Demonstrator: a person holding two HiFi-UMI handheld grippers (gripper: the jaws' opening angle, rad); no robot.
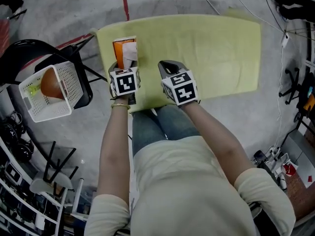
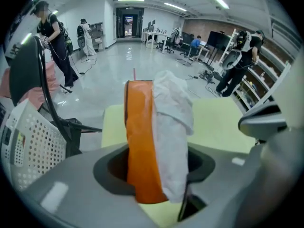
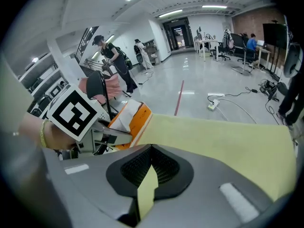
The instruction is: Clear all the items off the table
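two claws are up at the near edge of one counter [image 1: 216, 48], which is covered by a single pale yellow cloth [image 1: 197, 77], and each claw carries one cube with black and white square markers. the left claw [image 1: 126, 65] is closed on the one item i can count at the counter, an orange tissue box [image 1: 119, 48] with one white tissue [image 1: 129, 52] sticking out of its top. the jaws press on the box from both sides and it stands roughly upright between them. it sits over the counter's near left corner, and i cannot tell whether its base touches the cloth. the right claw [image 1: 170, 68] is just beside the left one, also over the near edge, and its jaws are shut together. one thin sliver of the yellow cloth shows in the gap behind its tips, and i cannot say whether any cloth is pinched there. one gold bracelet [image 1: 119, 104] circles the person's left wrist. off to the left of the counter, well apart from the box, one white perforated basket [image 1: 69, 85] rests on the seat of one black chair [image 1: 19, 53]. two things lie in the basket: one rounded orange thing [image 1: 50, 85] and one small yellow-green thing [image 1: 33, 90], too small to name. one red line [image 1: 125, 1] runs across the grey floor beyond the counter.
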